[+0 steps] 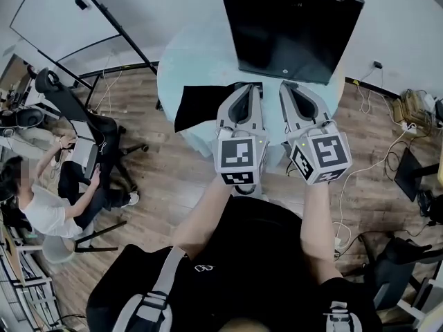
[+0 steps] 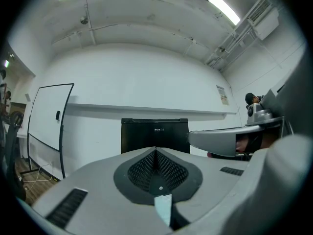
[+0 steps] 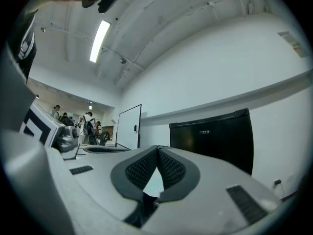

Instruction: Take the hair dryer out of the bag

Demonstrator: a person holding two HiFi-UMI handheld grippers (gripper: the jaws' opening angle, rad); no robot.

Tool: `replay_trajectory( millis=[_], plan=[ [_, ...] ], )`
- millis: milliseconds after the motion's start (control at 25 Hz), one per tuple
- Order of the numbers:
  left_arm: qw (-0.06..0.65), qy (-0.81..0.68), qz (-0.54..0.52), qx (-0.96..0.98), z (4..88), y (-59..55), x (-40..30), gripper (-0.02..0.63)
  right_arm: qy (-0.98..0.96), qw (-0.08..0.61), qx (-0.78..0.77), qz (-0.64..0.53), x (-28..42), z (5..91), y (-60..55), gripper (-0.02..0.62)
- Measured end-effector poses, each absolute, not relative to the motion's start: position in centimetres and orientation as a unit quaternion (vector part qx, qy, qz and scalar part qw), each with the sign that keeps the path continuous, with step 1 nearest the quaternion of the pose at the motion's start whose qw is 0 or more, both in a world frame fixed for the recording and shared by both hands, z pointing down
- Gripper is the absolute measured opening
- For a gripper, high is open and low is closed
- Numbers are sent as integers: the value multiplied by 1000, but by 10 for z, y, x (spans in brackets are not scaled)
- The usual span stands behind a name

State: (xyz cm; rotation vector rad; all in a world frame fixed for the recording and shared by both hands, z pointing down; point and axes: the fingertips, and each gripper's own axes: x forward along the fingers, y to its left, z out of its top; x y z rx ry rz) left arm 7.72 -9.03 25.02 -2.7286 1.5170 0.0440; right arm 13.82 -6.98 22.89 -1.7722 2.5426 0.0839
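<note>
One round table (image 1: 196,55), black bag (image 1: 201,106), wooden floor (image 1: 173,178)

A round pale table (image 1: 196,55) is standing on a wooden floor (image 1: 173,178). A black bag (image 1: 201,104) is lying flat at the tabletop's near left edge, with its lower left corner reaching just over that edge. A big black cabinet (image 1: 291,26) is covering the tabletop's far right part. Whether it is resting on the tabletop or standing behind it cannot be told.
</note>
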Motion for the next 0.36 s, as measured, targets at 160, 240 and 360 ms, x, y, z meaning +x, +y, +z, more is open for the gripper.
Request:
replay_trajectory(
  millis=[160,240,360],
  plan=[
    [-4,482,15,-876,254,-92,75,12,820,12,-571,27,136,233,-74,2],
    [-5,481,17,-876,254,-93,75,12,821,8,-570,28,135,233,-76,2],
    [-6,481,16,-876,255,-94,74,12,821,6,-570,29,135,234,-77,2]
  ],
)
